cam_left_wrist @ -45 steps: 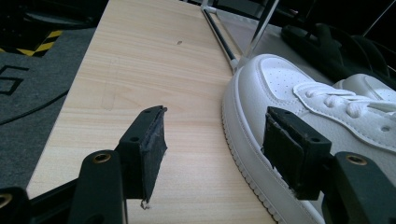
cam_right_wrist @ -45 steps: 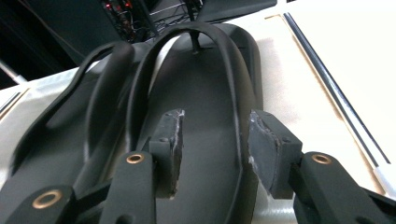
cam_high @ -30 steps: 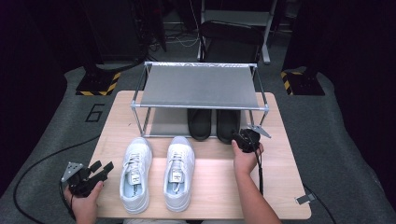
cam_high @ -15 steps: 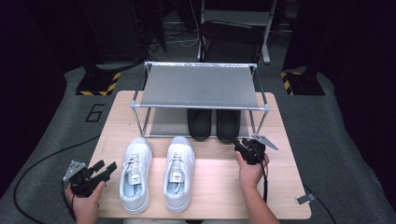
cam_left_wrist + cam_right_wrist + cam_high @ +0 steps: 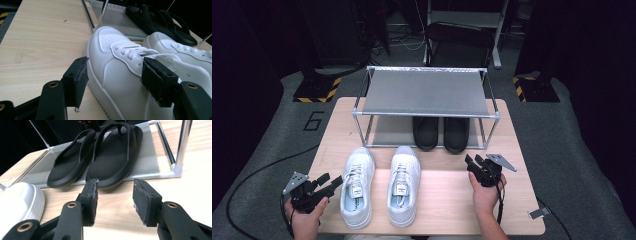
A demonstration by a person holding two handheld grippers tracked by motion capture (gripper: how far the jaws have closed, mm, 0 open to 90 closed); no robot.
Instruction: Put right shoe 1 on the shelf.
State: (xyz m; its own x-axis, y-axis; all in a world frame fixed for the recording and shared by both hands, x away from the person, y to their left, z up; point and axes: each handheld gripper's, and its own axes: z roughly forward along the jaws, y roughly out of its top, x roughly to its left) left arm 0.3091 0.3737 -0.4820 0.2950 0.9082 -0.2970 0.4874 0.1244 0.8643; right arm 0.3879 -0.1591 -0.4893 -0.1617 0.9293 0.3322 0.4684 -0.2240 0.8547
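Two white sneakers stand side by side on the wooden table (image 5: pixel 447 200), toes toward the rack: the left sneaker (image 5: pixel 357 185) (image 5: pixel 120 62) and the right sneaker (image 5: pixel 403 182) (image 5: pixel 185 57). A pair of black flip-flops (image 5: pixel 441 133) (image 5: pixel 115 155) lies on the lower shelf of the metal rack (image 5: pixel 424 92). My left gripper (image 5: pixel 329 182) (image 5: pixel 115 80) is open and empty, just left of the left sneaker and pointing at its side. My right gripper (image 5: pixel 469 161) (image 5: pixel 115 200) is open and empty on the table's right side, aimed at the flip-flops a short way off.
The rack's grey top shelf is bare and its right front post (image 5: pixel 182 142) stands near my right gripper. Bare table lies right of the sneakers. Cables (image 5: pixel 257 172) trail on the grey floor; a dark chair (image 5: pixel 459 37) stands behind the rack.
My right gripper has drawn back from the rack's front toward the person. The left gripper has barely moved, and the shoes lie as before.
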